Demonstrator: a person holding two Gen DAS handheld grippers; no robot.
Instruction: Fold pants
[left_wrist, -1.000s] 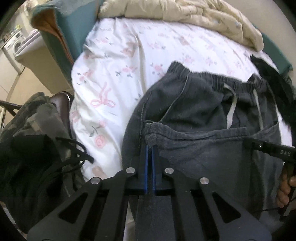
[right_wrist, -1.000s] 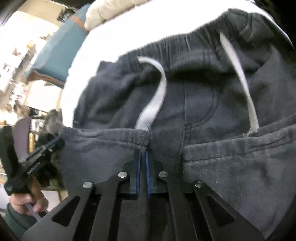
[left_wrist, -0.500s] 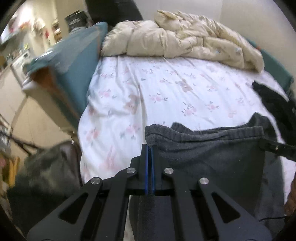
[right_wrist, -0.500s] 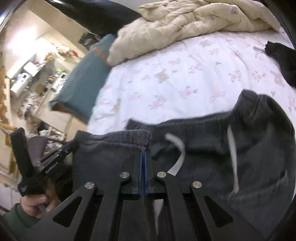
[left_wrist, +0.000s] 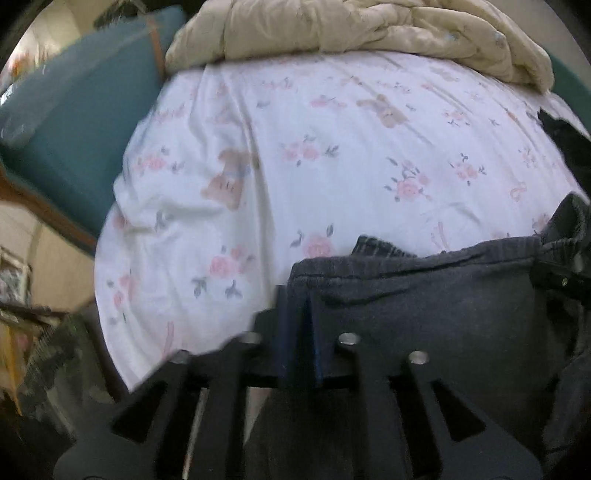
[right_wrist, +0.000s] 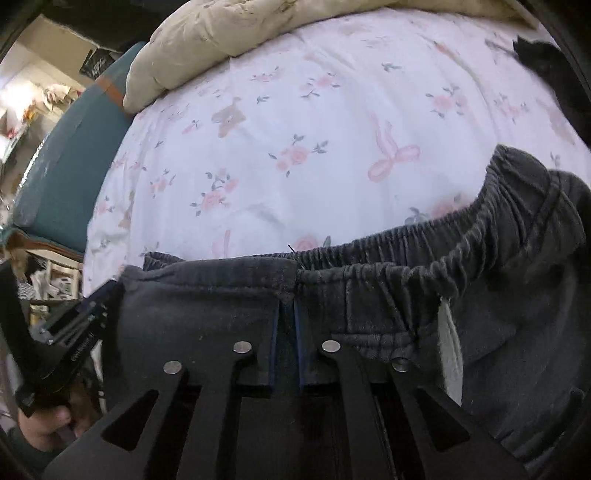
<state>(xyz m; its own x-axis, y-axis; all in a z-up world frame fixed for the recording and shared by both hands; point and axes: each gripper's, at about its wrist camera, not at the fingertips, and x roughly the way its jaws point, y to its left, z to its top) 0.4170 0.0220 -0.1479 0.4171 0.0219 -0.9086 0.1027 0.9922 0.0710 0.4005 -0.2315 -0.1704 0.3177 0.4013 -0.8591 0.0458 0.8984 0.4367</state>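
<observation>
Dark grey sweatpants (left_wrist: 424, 314) lie folded on the floral bed sheet (left_wrist: 295, 166). Their leg hem (right_wrist: 221, 269) rests just short of the elastic waistband (right_wrist: 461, 229). My left gripper (left_wrist: 299, 291) is at the hem's left corner, its jaws opening, with cloth loose in the gap between the blue pads. At the hem's right end my right gripper (right_wrist: 286, 306) is opening too, and the hem edge sits between its pads. A white drawstring (right_wrist: 448, 350) shows to its right. The left gripper (right_wrist: 74, 332) and a hand (right_wrist: 44, 421) appear in the right wrist view.
A cream quilt (left_wrist: 369, 29) is heaped at the far end of the bed. A teal cushion (left_wrist: 74, 129) runs along the left side. A black garment (left_wrist: 565, 140) lies at the right edge. Camouflage clothing (left_wrist: 48, 362) sits beside the bed at lower left.
Both grippers carried the leg hem forward over the pants toward the waistband and lowered it. Their shut jaws have parted.
</observation>
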